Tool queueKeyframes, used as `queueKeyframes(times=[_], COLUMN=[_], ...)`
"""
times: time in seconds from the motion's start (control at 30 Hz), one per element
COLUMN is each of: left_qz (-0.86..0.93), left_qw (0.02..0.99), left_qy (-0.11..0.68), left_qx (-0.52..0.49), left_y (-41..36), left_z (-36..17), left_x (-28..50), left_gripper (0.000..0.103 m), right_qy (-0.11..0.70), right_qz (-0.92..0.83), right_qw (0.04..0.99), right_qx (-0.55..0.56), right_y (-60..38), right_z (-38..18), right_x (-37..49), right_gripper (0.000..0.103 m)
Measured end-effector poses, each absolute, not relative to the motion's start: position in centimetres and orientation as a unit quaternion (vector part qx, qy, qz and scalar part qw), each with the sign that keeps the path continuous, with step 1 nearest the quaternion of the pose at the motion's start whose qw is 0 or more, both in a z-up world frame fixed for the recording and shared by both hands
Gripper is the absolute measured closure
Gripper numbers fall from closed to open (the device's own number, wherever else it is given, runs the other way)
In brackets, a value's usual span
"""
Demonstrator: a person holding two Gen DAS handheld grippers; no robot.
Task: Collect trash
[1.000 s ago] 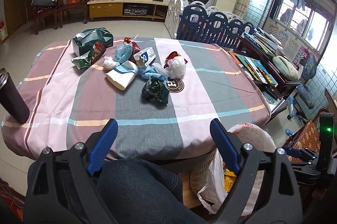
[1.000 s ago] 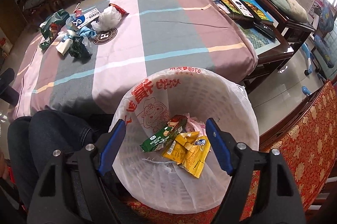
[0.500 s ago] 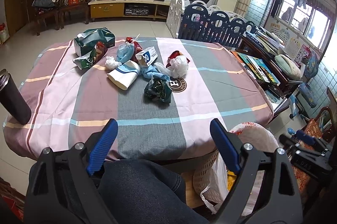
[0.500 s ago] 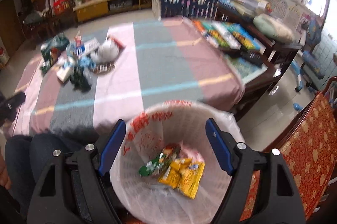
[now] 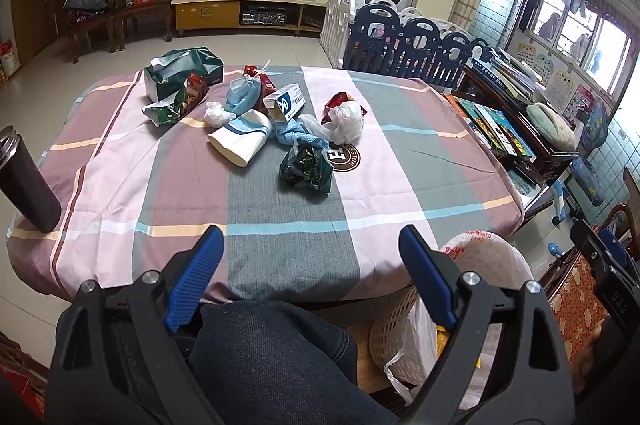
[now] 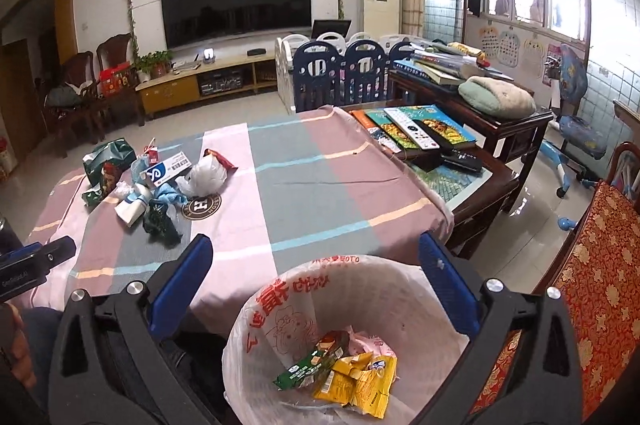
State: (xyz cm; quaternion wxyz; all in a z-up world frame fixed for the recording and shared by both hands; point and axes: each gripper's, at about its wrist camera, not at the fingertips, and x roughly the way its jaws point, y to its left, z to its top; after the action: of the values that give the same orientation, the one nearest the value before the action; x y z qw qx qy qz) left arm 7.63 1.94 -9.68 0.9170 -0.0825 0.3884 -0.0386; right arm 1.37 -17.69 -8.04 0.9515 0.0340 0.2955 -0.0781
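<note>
With the right gripper point(image 6: 316, 279) just spread empty above the bin point(image 6: 400, 277) and the left gripper point(image 5: 310, 263) released, reach next for the dark green wrapper point(image 5: 306, 165) nearest the bin.

One desk point(image 5: 132, 185) under a striped cloth carries a cluster of about ten pieces of trash point(image 5: 260, 117). Within that cluster are one white and blue carton point(image 5: 285, 101), one white paper cup point(image 5: 240, 141) lying on its side, one crumpled white plastic bag point(image 5: 346, 121) and two green wrappers. One dark flask point(image 5: 26, 181) stands well left of the cluster. One lined bin point(image 6: 404, 289) beside the desk holds one green wrapper point(image 6: 308, 369) and two yellow wrappers point(image 6: 356, 381).
</note>
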Motion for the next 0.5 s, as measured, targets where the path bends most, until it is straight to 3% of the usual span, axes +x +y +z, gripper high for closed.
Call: queueKeyframes(times=[0.5], left_qz=[-0.035], left_qw=[0.914], left_qy=[0.396], left_qx=[-0.081], left_y=[2.10], left_z=[-10.09], left_x=[7.81], left_gripper=[0.014], right_qy=[0.321], right_qz=[-0.059], right_qw=[0.945], right_qx=[0.033], right_y=[-16.91], right_z=[-8.92], right_x=[1.42], right_gripper=[0.003])
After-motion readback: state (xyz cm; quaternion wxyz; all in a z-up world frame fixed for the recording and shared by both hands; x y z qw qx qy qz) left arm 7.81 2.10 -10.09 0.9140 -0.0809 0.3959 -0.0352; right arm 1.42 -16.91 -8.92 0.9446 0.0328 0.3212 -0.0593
